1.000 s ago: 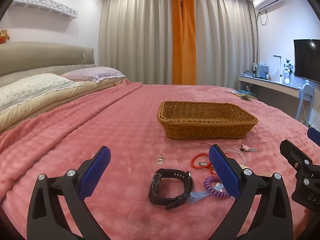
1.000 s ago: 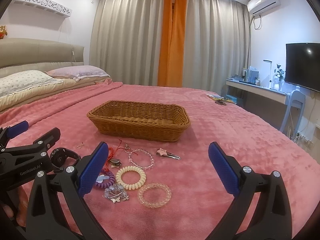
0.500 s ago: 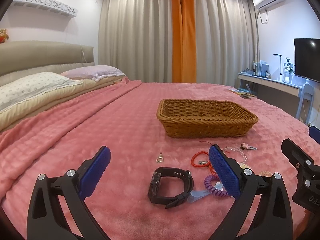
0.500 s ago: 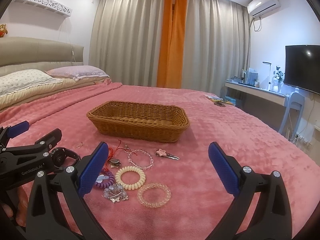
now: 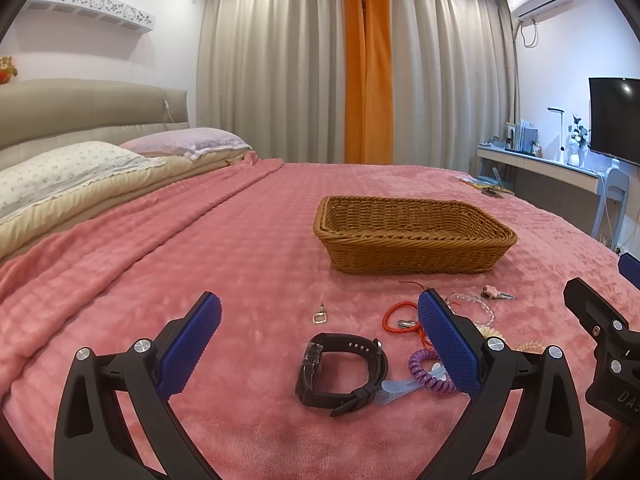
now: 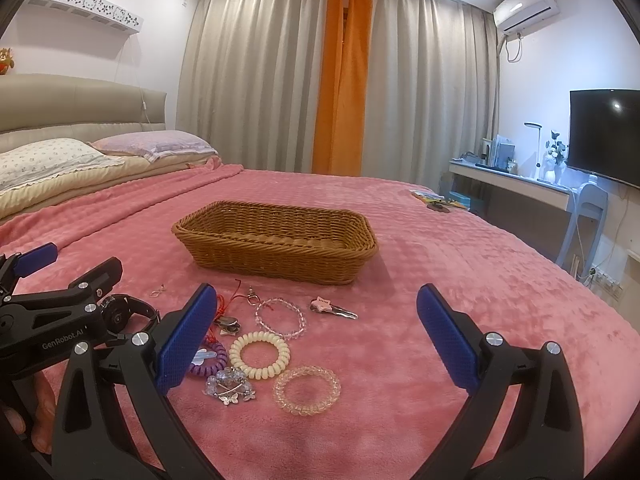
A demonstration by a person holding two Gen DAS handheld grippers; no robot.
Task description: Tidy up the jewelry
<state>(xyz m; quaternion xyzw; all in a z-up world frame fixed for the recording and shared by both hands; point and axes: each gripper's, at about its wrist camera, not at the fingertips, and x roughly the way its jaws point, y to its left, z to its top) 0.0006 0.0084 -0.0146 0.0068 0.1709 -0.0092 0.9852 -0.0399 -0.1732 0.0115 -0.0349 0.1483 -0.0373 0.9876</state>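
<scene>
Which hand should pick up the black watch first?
Left. The black watch lies straight ahead between the open jaws of the left gripper. The right gripper faces the bracelets; from there the watch sits off to its left.

On the bed (image 6: 460, 280) the basket (image 6: 276, 240) is sitting behind the jewelry. The watch (image 5: 340, 372) is lying leftmost, the coil tie (image 5: 428, 372) just right of it, and the bracelets (image 6: 280, 318) and hair clip (image 6: 332, 308) are lying farther right.
</scene>
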